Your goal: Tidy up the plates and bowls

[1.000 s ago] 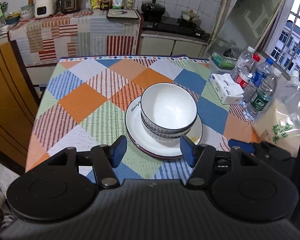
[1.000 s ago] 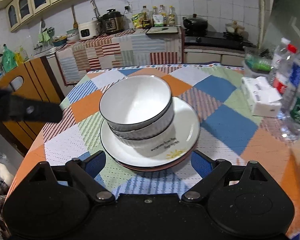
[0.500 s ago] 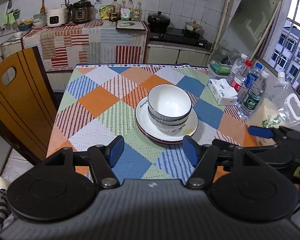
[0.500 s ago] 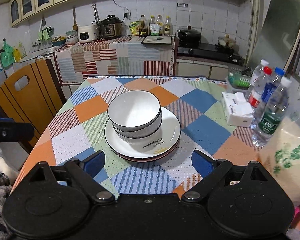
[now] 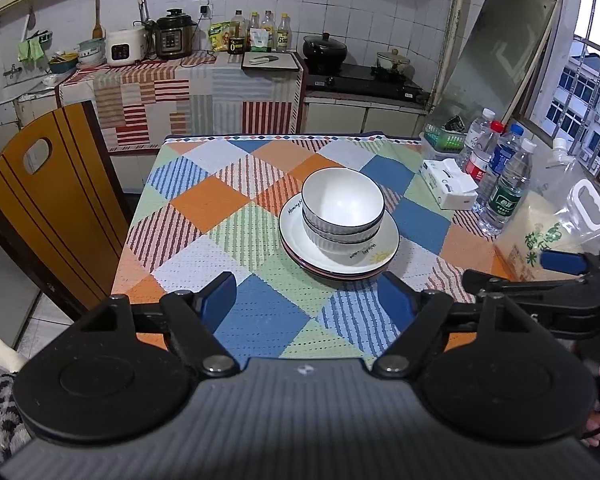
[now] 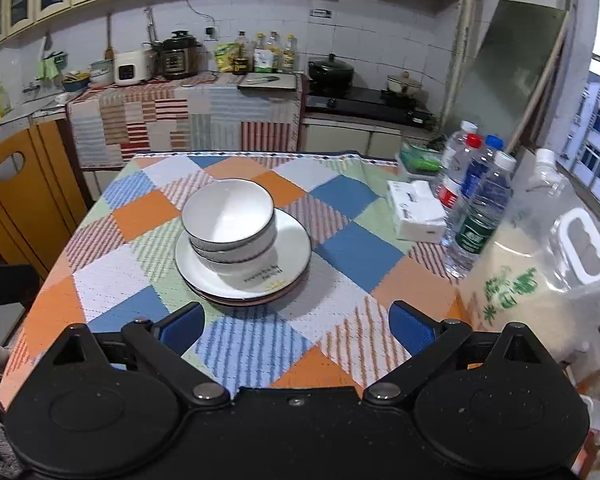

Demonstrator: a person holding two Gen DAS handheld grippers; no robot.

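Two white bowls with dark rims (image 5: 342,204) (image 6: 228,216) sit nested on a stack of plates (image 5: 384,256) (image 6: 292,248), a white plate on top of a reddish one, in the middle of the checked tablecloth (image 5: 204,204) (image 6: 340,304). My left gripper (image 5: 308,298) is open and empty, held above the table's near edge, short of the stack. My right gripper (image 6: 296,326) is open and empty, also back from the stack. The right gripper shows at the right edge of the left wrist view (image 5: 560,264).
Water bottles (image 5: 504,184) (image 6: 480,204), a tissue pack (image 5: 448,184) (image 6: 416,212) and a large rice bag (image 5: 556,224) (image 6: 540,264) stand along the table's right side. A wooden chair (image 5: 48,208) (image 6: 16,192) stands at the left. A kitchen counter (image 5: 180,80) runs behind.
Both grippers have pulled back and up from the stack, so the bowls and plates look smaller and farther. Both stay open and empty. The stack has not moved.
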